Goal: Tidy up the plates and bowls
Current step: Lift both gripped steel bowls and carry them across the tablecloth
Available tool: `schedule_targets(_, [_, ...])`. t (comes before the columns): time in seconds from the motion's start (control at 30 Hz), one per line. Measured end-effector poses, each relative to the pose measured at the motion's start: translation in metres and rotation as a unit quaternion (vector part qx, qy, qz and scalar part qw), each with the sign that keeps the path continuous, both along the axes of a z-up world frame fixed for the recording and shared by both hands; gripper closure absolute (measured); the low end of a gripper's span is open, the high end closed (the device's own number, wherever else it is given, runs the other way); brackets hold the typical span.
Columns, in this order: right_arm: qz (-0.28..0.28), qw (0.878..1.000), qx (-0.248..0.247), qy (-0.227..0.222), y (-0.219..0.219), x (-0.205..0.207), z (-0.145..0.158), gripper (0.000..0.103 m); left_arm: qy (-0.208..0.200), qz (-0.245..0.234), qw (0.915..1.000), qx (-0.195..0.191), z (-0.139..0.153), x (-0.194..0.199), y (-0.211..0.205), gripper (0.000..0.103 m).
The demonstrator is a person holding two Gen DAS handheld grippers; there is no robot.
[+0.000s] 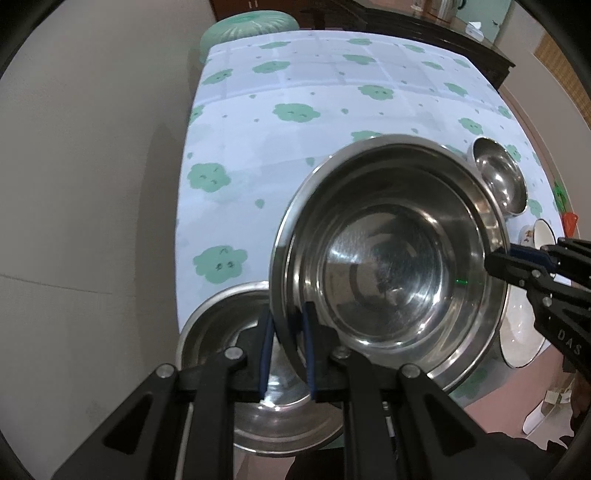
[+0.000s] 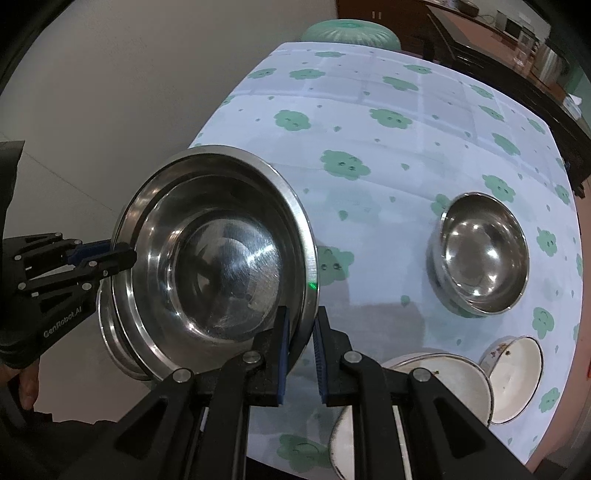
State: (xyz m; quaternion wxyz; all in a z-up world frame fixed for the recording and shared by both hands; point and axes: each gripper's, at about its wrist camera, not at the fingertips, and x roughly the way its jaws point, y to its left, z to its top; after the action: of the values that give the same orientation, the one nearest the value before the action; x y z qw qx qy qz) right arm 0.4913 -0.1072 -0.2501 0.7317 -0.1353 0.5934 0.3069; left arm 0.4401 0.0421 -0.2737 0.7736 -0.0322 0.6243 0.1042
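A large steel bowl (image 1: 388, 258) (image 2: 221, 266) hangs tilted above the table, held by its rim from two opposite sides. My left gripper (image 1: 288, 314) is shut on the near rim in the left wrist view and shows at the left edge of the right wrist view (image 2: 125, 254). My right gripper (image 2: 301, 312) is shut on the opposite rim and reaches in from the right in the left wrist view (image 1: 498, 262). A second large steel bowl (image 1: 214, 317) (image 2: 110, 332) sits right below, partly hidden. A small steel bowl (image 1: 498, 177) (image 2: 484, 254) stands further right on the cloth.
The table (image 1: 295, 166) (image 2: 369, 221) wears a pale cloth with green flower prints. Two white enamel bowls (image 2: 443, 376) (image 2: 517, 376) lie at its near right edge. A green stool (image 1: 247, 26) stands beyond the far end, and a dark cabinet (image 2: 480, 37) runs along the right.
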Motion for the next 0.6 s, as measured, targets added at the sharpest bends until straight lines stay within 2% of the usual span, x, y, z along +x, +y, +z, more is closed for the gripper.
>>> schedule_targets(0.6, [0.054, 0.999, -0.004, -0.002, 0.047, -0.032, 0.007, 0.089, 0.001, 0.047, 0.9989, -0.006, 0.001, -0.042, 0.042, 0.091])
